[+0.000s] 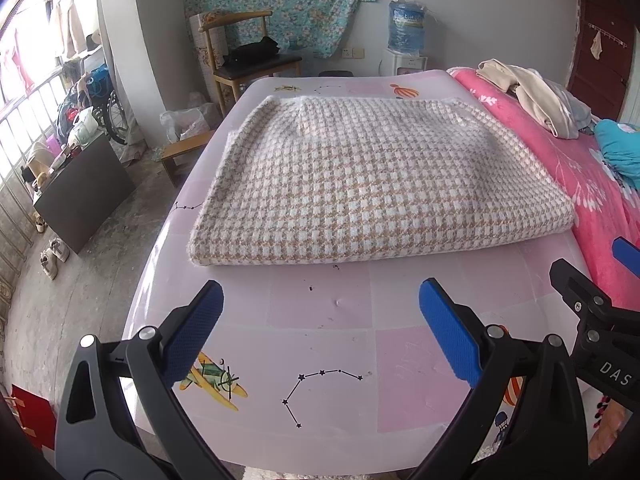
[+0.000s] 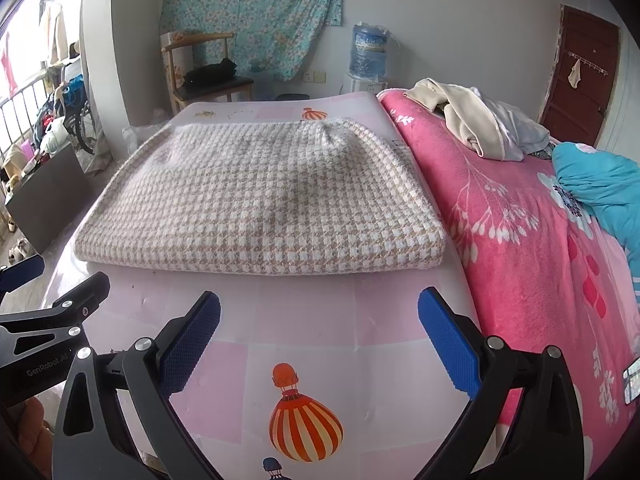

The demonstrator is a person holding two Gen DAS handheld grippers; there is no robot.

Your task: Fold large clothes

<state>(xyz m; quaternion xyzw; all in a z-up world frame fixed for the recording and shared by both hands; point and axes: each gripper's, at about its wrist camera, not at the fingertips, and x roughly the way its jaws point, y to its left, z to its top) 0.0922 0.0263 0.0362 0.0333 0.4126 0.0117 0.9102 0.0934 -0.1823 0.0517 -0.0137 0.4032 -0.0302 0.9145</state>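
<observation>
A beige-and-white houndstooth garment [image 1: 368, 184] lies folded into a thick rectangle on the pink patterned mat [image 1: 320, 312]; it also shows in the right wrist view [image 2: 264, 200]. My left gripper [image 1: 320, 320] is open and empty, hovering above the mat just short of the garment's near edge. My right gripper [image 2: 320, 320] is open and empty, also short of the near edge, to the right of the left one. The right gripper's arm shows at the right edge of the left wrist view [image 1: 592, 312].
A pink floral blanket [image 2: 540, 240] lies to the right with a pile of cream and white clothes [image 2: 480, 124] and a teal cloth [image 2: 600, 184]. A wooden chair [image 1: 248, 60], water dispenser [image 1: 406, 28] and cluttered floor stand beyond the mat's left and far edges.
</observation>
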